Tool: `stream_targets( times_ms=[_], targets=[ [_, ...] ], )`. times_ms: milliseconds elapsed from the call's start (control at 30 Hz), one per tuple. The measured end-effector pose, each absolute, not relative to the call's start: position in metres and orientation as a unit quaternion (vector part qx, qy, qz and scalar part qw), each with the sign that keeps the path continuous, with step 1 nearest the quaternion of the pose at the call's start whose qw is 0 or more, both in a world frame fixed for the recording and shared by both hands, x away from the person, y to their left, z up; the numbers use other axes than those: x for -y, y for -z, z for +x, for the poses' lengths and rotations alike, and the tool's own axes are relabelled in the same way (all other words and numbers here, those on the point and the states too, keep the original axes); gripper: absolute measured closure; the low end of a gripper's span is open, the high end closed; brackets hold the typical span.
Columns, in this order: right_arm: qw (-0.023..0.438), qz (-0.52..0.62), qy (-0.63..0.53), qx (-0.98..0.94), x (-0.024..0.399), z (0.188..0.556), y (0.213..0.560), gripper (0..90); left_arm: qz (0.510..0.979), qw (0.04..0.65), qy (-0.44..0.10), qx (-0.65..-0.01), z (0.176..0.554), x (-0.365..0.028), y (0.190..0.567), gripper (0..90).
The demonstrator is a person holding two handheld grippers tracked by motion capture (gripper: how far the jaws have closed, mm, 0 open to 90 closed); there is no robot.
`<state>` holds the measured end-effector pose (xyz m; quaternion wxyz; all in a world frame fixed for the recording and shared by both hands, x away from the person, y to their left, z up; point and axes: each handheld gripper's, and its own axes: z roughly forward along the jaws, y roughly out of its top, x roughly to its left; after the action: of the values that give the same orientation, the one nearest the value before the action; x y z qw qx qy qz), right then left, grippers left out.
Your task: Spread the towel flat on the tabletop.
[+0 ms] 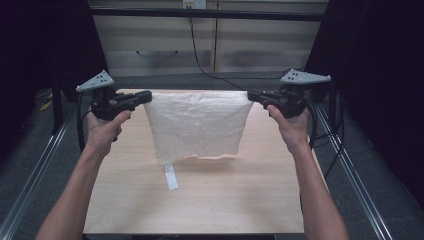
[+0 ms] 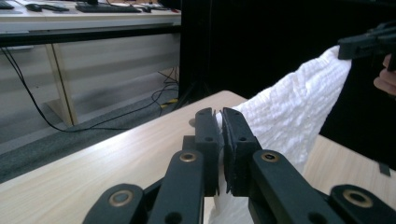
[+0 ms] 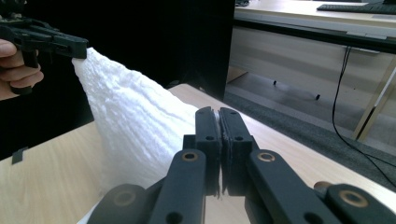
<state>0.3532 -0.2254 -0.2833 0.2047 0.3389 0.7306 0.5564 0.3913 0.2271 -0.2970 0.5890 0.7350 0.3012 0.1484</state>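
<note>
With the left gripper (image 1: pixel 146 95) and right gripper (image 1: pixel 252 94) each clamped on a top corner of the white crinkled cloth (image 1: pixel 197 125) hanging over the pale wooden table (image 1: pixel 240 200), you keep both hands level and the top edge taut.

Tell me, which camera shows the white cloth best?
The high view: the whole white cloth hangs there by its top corners, its label dangling. Each gripper view shows one rumpled side running to the other gripper.
</note>
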Motion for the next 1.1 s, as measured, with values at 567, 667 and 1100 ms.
stream_targets(
  times_ms=[567, 667, 1100],
  targets=[
    [0.212, 0.372, -0.541, -0.724, 0.231, 0.393, 0.275, 87.3, 0.742, 0.573, -0.166, -0.304, 0.421, -0.211, 0.27, 85.9],
    [0.209, 0.372, -0.546, -0.721, 0.235, 0.39, 0.279, 87.3, 0.745, 0.576, -0.165, -0.292, 0.414, -0.21, 0.272, 85.9],
    [0.184, 0.373, -0.524, -0.743, 0.245, 0.343, 0.344, 87.3, 0.762, 0.572, -0.121, -0.279, 0.377, -0.203, 0.341, 86.1]
  ],
)
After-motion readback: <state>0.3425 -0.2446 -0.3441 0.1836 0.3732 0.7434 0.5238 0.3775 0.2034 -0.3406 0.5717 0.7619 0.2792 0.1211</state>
